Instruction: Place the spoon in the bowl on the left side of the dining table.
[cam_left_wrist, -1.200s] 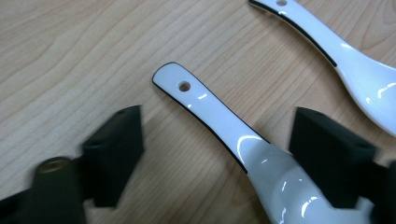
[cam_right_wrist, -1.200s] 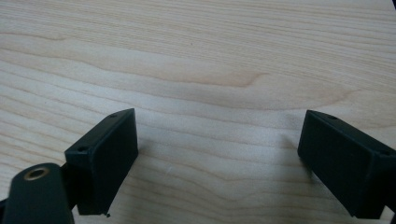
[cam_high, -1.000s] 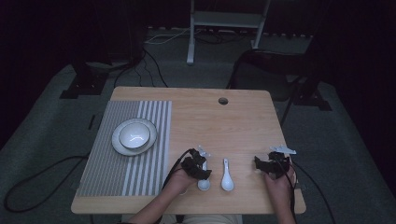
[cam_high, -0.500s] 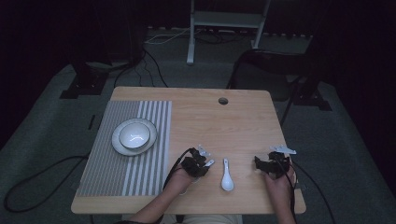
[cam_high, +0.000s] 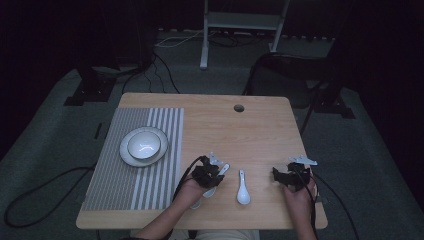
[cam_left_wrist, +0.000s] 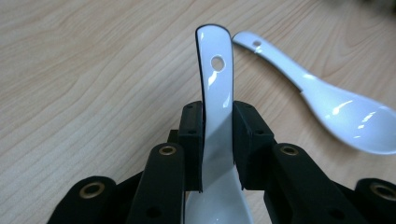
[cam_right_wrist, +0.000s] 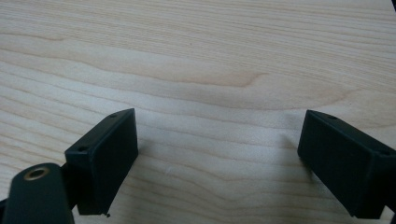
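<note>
High view overhead, facing forward; gripper views close on table (cam_high: 260, 125).

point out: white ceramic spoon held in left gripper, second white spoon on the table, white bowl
held white ceramic spoon (cam_left_wrist: 215, 88), left gripper view, handle
loose white ceramic spoon (cam_high: 243, 192), high view, scoop
round white bowl (cam_high: 143, 145), high view, inside

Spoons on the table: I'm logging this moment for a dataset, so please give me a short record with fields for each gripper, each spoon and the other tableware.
left gripper: shut on the handle of a white spoon
held spoon: handle sticks out past the jaws, hole near its tip
second spoon: white, lies free on the wood between the two grippers
right gripper: jaws wide open over bare wood, holds nothing
bowl: white, sits on a plate
plate: on the striped mat
striped mat: covers the table's left part
</note>
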